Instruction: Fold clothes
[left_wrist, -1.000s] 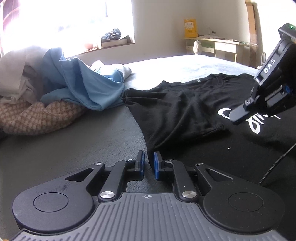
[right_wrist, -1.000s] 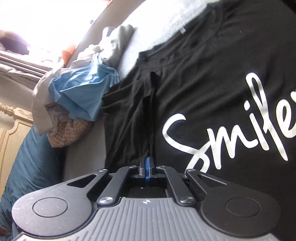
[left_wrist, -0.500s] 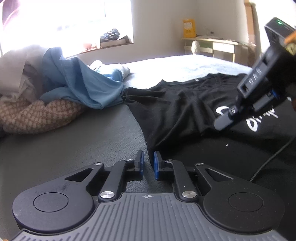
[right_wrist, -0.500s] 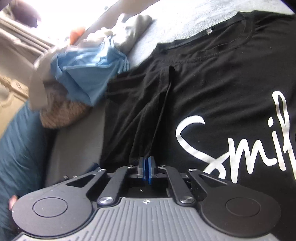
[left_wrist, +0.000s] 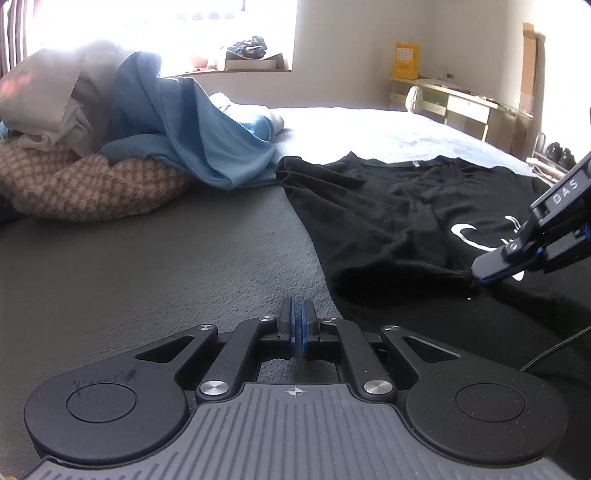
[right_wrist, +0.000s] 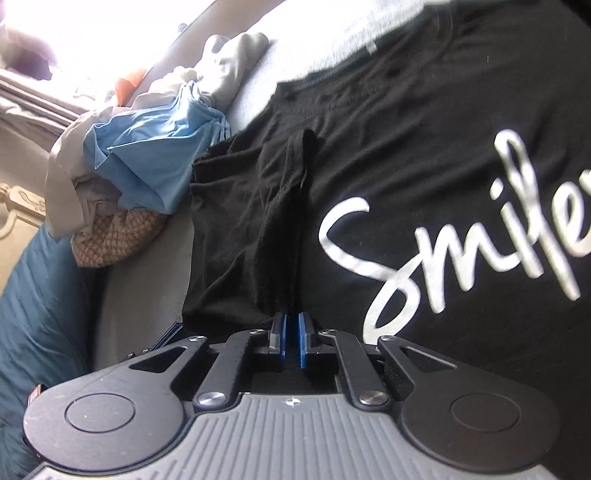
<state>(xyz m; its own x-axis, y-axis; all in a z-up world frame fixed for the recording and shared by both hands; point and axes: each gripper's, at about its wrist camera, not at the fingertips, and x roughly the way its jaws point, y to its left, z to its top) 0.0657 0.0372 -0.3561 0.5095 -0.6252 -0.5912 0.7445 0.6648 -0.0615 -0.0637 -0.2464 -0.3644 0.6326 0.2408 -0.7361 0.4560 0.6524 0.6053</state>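
Currently I am holding the left gripper closed on nothing above bare grey bedding while the right gripper, jaws just parting, is nearer, apparently releasing the black T-shirt whose raised fold is running straight ahead.

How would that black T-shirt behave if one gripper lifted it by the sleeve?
The black T-shirt would probably sag and drape: it lies creased on the bed. It looks thin, so likely light. Its folded sleeve might unfold.
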